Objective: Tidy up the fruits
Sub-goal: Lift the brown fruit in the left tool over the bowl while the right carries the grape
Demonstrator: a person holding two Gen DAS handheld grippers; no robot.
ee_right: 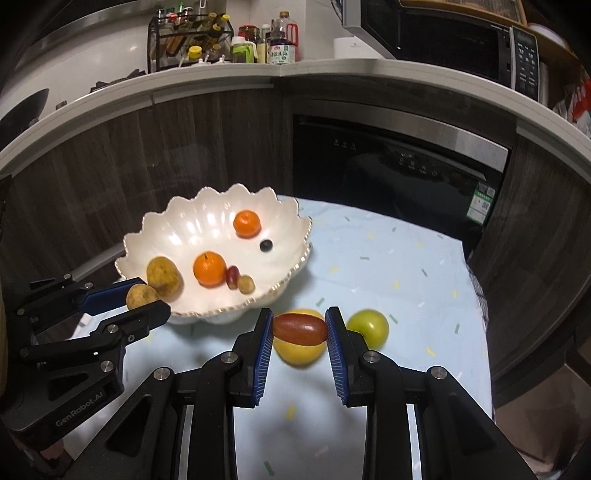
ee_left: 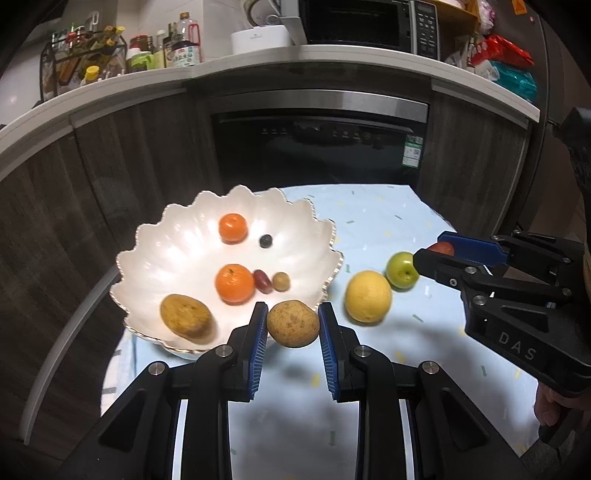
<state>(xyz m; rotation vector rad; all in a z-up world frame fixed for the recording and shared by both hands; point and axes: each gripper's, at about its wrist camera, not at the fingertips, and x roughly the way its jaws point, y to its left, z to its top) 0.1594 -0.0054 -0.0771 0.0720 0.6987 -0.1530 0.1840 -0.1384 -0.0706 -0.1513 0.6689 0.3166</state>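
Note:
A white scalloped bowl (ee_left: 155, 251) (ee_right: 170, 229) on the light blue cloth holds two oranges (ee_left: 235, 283) (ee_right: 209, 268), a brown fruit (ee_left: 186, 316) (ee_right: 163, 277), a red grape, a small tan fruit and a dark berry (ee_left: 265, 240). My left gripper (ee_left: 293, 325) (ee_right: 146, 299) is shut on a round brown fruit (ee_left: 293, 323) (ee_right: 141, 296) at the bowl's near rim. My right gripper (ee_right: 299, 328) (ee_left: 432, 249) is shut on a red oblong fruit (ee_right: 300, 328) (ee_left: 443, 248) above the cloth. A yellow fruit (ee_left: 368, 296) (ee_right: 295, 350) and a green apple (ee_left: 402, 270) (ee_right: 369, 326) lie on the cloth.
The cloth-covered table (ee_left: 388, 214) stands before dark cabinets and a built-in dishwasher (ee_left: 317, 147). The counter above carries bottles, a rack (ee_right: 188, 37) and a microwave (ee_left: 365, 22). Bare cloth lies right of the bowl.

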